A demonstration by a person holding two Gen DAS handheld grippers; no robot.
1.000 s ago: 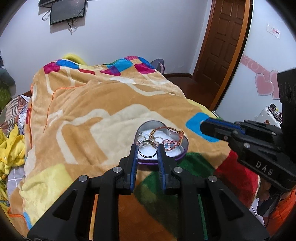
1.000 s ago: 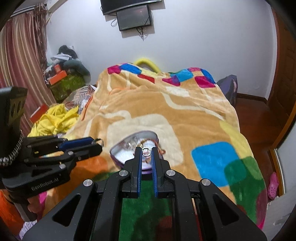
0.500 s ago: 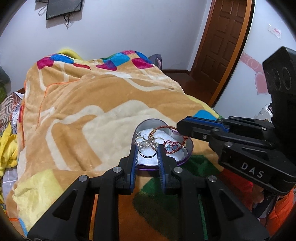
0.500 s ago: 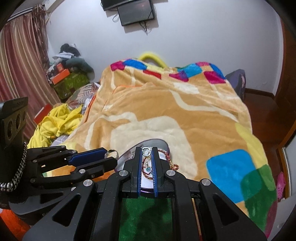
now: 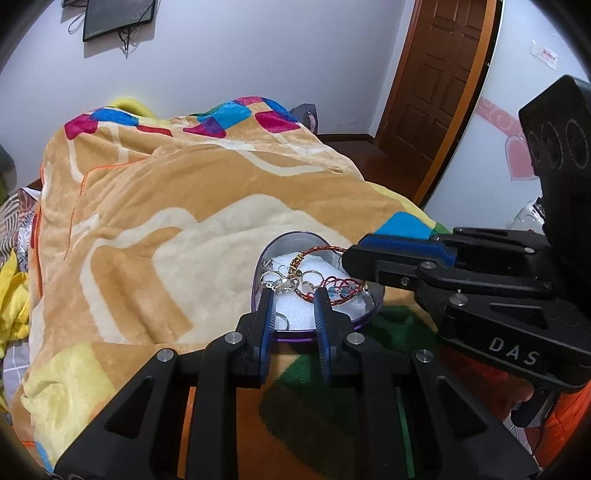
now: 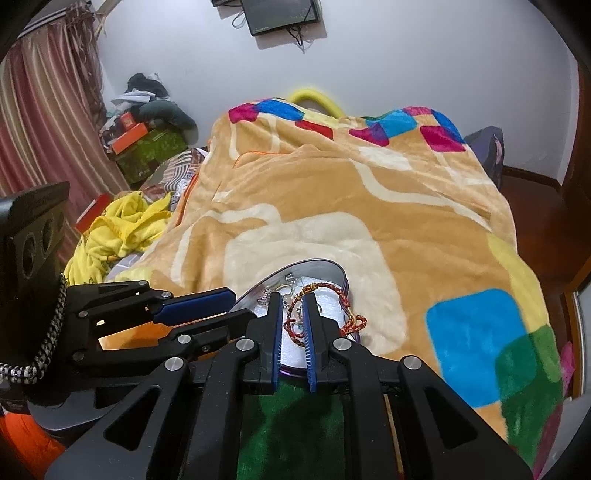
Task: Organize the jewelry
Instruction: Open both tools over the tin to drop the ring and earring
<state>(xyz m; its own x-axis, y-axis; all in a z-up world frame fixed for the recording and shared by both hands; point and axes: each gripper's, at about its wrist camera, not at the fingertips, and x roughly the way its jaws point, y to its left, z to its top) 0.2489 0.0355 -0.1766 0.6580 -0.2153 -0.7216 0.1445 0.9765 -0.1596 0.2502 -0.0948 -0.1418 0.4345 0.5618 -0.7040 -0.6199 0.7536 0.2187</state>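
Observation:
A heart-shaped purple tin (image 5: 258, 275) (image 6: 327, 263) with white foam lies on the blanket, holding several silver rings (image 5: 285, 283), a red-and-gold bracelet (image 5: 318, 249) (image 6: 326, 285) and a blue-bead earring (image 5: 334, 291) (image 6: 297, 327). My left gripper (image 5: 294, 294) (image 6: 241, 305) hangs over the tin's near edge, a narrow gap between its pads with only foam showing in it. One silver ring (image 5: 281, 318) lies on the foam beside its left finger. My right gripper (image 6: 291, 299) (image 5: 352, 254) is over the tin too, its jaws opening, and the earring rests on the foam between the fingers, untouched by the pads.
The orange patterned blanket (image 6: 369, 206) covers the bed. Yellow clothes (image 6: 118, 229) and boxes (image 6: 147, 144) are piled at the left by a striped curtain (image 6: 40, 122). A wooden door (image 5: 436, 85) stands at the right, and a dark screen (image 6: 280, 14) hangs on the wall.
Both grippers sank closer over the tin. The large silver ring is gone from between the left pads. The right jaws parted and the blue-bead earring dropped from their tips onto the foam.

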